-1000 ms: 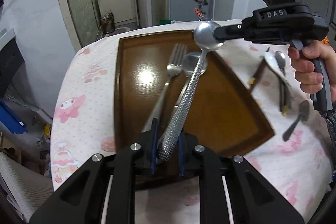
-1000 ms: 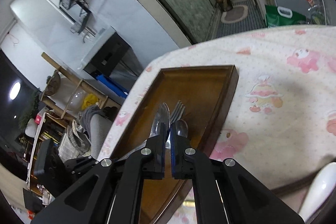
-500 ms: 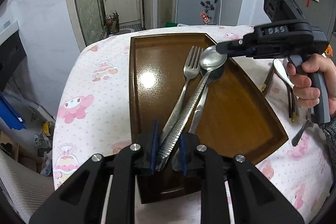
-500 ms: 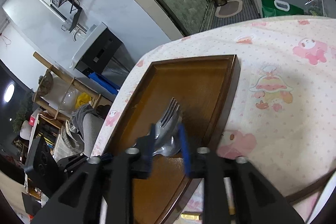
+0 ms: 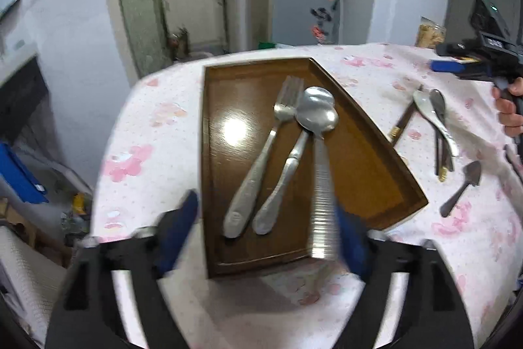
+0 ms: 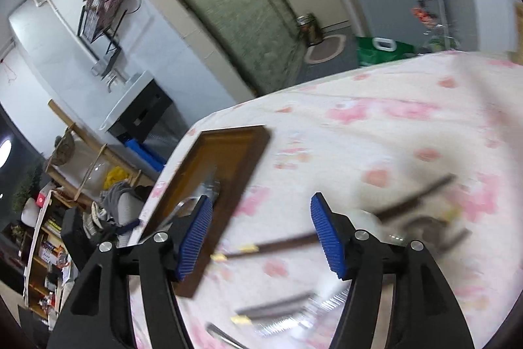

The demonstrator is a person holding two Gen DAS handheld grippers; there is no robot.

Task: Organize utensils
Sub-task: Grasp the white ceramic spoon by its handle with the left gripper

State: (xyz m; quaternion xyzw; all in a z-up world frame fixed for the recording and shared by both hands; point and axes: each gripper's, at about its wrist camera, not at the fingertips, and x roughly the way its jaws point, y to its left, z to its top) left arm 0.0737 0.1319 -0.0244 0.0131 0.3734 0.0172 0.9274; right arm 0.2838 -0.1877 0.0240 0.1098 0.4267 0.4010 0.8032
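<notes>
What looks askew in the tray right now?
The ribbed-handled spoon isn't lying flat inside the wooden tray: its bowl overlaps the other spoon, and its handle sticks out over the near rim.

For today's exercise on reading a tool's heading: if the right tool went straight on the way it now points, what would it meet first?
Probably the pink tablecloth, just right of the wooden tray. The right tool is opening with nothing between its pads; a dark chopstick lies close beneath, though blur leaves depth unclear.
</notes>
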